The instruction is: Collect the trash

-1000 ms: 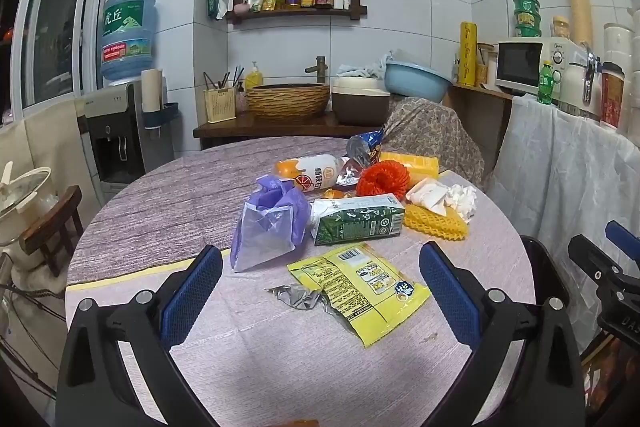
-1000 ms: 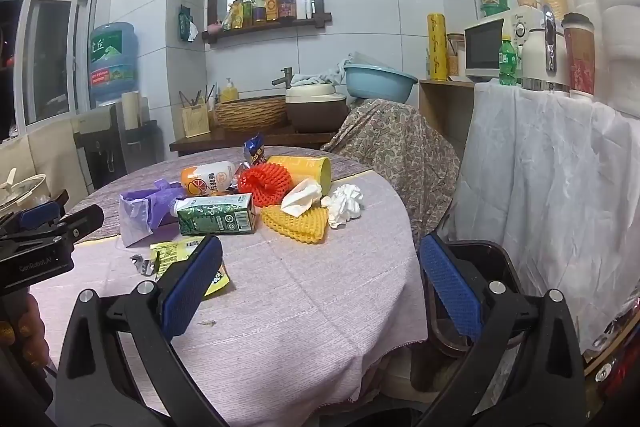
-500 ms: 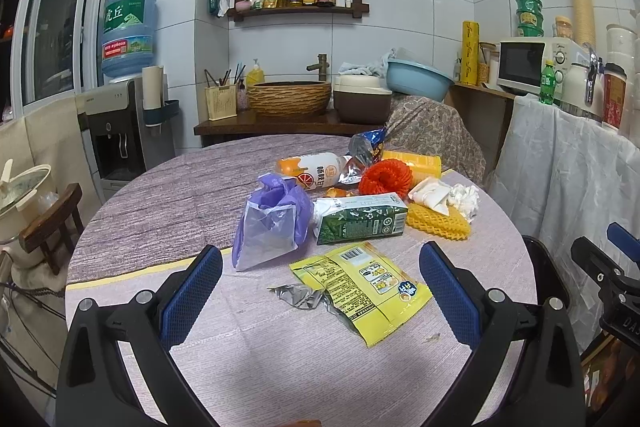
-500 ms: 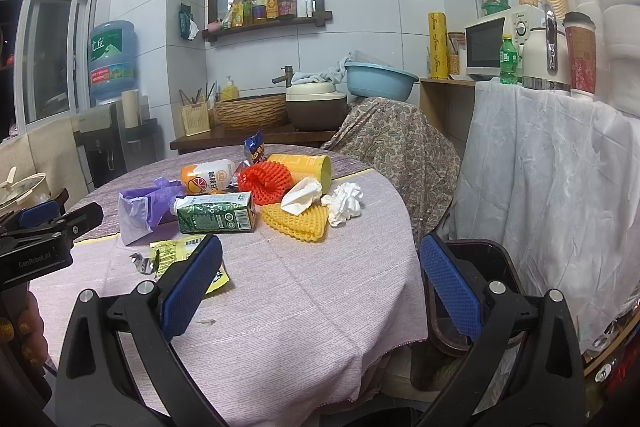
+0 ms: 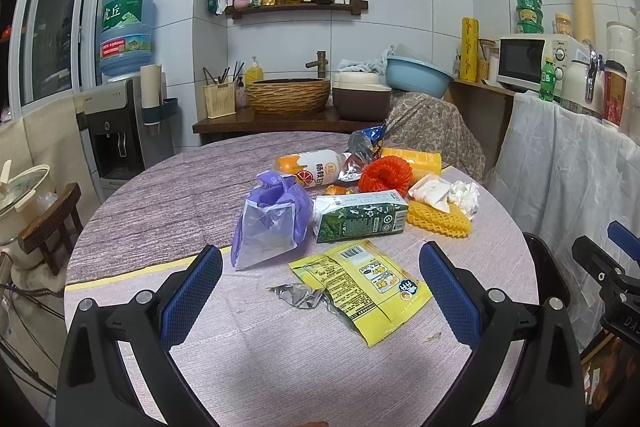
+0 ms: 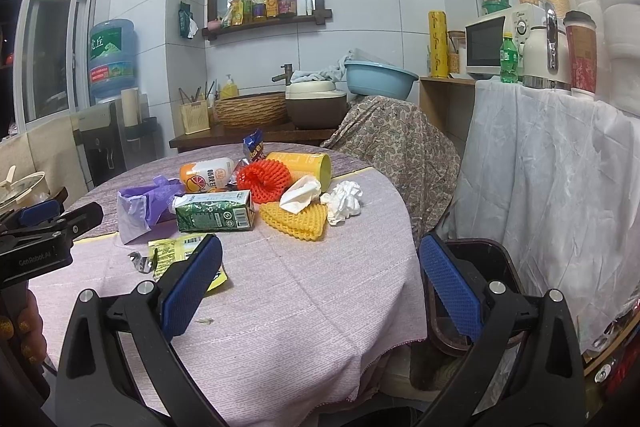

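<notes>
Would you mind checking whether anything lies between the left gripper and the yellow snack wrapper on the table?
Nothing visible does: the left gripper is open above bare tablecloth, and the yellow snack wrapper lies flat straight ahead between its fingers' line.

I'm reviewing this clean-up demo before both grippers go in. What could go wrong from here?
The flat yellow snack wrapper lies flush on the purple tablecloth, so the open left gripper may pinch cloth instead. The crumpled white tissue sits near the table's edge and could get knocked off, perhaps missing the dark bin.
</notes>
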Demonstrator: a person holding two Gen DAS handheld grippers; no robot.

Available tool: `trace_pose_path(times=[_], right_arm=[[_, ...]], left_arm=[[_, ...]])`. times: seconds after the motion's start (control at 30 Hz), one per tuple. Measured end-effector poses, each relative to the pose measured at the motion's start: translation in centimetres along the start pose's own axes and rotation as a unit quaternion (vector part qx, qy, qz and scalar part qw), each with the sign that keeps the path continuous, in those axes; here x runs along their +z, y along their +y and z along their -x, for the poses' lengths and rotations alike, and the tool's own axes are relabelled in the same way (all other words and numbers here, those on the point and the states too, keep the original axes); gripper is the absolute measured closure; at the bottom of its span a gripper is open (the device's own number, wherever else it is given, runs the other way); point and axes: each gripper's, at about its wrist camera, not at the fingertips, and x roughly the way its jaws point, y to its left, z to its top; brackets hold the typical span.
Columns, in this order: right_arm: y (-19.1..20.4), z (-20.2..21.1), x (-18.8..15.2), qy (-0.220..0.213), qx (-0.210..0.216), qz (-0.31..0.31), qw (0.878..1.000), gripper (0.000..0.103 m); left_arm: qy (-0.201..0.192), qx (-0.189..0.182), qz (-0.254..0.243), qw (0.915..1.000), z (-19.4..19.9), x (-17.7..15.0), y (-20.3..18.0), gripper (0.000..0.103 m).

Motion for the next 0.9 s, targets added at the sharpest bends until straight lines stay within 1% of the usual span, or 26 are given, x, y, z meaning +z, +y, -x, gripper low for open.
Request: trace_pose_path(times=[0.73, 0.77, 0.9], right_arm=[[-0.06, -0.21, -0.24, 0.004, 0.002, 0.001, 1.000, 0.005], [-0.07, -0.24, -0.23, 0.004, 0.003, 0.001, 1.000, 0.005], [-0.01, -0.39, -0.31, 0.005, 0.003, 0.001, 1.000, 0.005]], left_arm=[[0.007, 0.001, -0.002, 1.0000, -0.45, -0.79, -0.33, 0.005], [0.007, 0.000, -0.002, 1.0000, -0.53, -0.34, -0.17, 0.005], [0.009, 0.001, -0.003, 1.0000, -0.50, -0.27, -0.07, 0.005]])
